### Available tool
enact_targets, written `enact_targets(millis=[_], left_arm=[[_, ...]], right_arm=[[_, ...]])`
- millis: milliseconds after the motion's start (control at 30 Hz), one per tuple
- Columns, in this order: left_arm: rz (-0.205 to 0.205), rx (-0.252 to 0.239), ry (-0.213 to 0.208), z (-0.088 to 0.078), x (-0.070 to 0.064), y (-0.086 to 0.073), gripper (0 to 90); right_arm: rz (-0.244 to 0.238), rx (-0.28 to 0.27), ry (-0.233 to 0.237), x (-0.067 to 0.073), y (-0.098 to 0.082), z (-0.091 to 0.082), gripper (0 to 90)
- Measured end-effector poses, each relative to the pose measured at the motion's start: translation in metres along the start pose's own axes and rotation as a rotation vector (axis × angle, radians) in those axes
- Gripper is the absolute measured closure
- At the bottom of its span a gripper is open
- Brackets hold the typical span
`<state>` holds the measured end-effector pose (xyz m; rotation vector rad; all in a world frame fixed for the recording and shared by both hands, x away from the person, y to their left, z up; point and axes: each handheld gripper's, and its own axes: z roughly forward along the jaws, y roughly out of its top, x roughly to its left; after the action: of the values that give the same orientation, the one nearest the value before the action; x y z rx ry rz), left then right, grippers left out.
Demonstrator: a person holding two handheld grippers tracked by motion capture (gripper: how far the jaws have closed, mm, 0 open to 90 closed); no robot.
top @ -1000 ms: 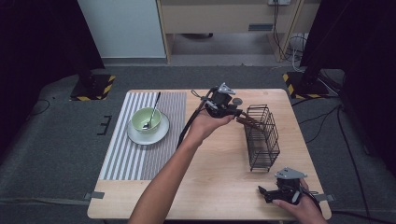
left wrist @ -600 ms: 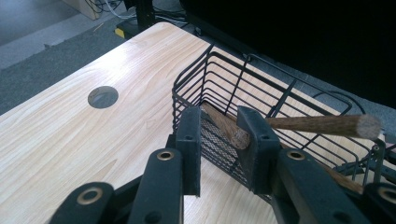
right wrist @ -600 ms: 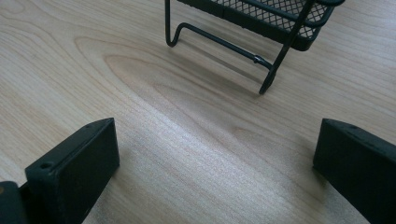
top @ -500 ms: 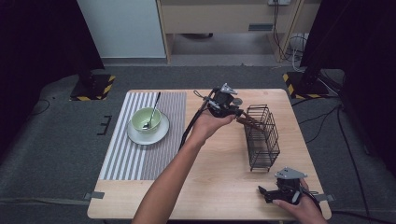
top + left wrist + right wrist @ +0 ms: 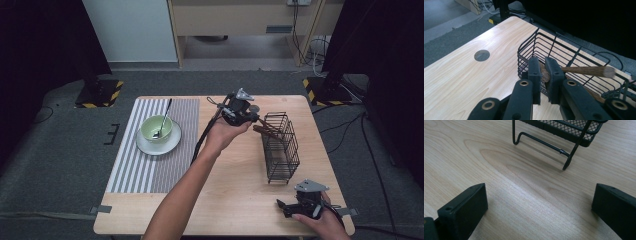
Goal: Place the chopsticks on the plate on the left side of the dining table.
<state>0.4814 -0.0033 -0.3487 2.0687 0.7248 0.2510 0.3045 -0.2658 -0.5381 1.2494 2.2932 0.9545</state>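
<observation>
Between left gripper [image 5: 543, 75] jaws: wooden utensil [image 5: 586, 70] (pinched), over wire basket [image 5: 564, 53].

High view overhead, facing forward; tool views close, low over table (all share wire basket [image 5: 280, 146]).

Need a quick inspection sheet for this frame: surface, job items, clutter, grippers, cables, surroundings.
Surface: light wood table, striped placemat on its left part.
Job's things: black wire basket upright at the right; brown wooden utensil reaching over its rim.
Clutter: green bowl on a white saucer, with a spoon in it.
Grippers: left gripper has just closed on the wooden utensil at the basket; right gripper open, low over bare wood at the near right corner.
Cables: left gripper's black cable trails across the table.
Surroundings: grey carpet, yellow-black striped stand feet, loose wires by the back wall.
</observation>
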Motion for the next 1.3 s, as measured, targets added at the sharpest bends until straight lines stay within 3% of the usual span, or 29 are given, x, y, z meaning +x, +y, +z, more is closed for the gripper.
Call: enact_targets(millis=[600,1133,1300], left_arm=[[-0.069,-0.145,-0.063,-0.045,0.022,-0.019,83.3],[-0.086,-0.265,-0.121,-0.061,0.029,-0.024,83.3],[-0.113,-0.306,-0.141,-0.06,0.031,-0.024,83.3]], right_arm=[[0.004,0.002,-0.002,0.0,0.0,0.0,0.4],[0.003,0.003,-0.003,0.0,0.0,0.0,0.4],[0.004,0.003,-0.003,0.0,0.0,0.0,0.4]])
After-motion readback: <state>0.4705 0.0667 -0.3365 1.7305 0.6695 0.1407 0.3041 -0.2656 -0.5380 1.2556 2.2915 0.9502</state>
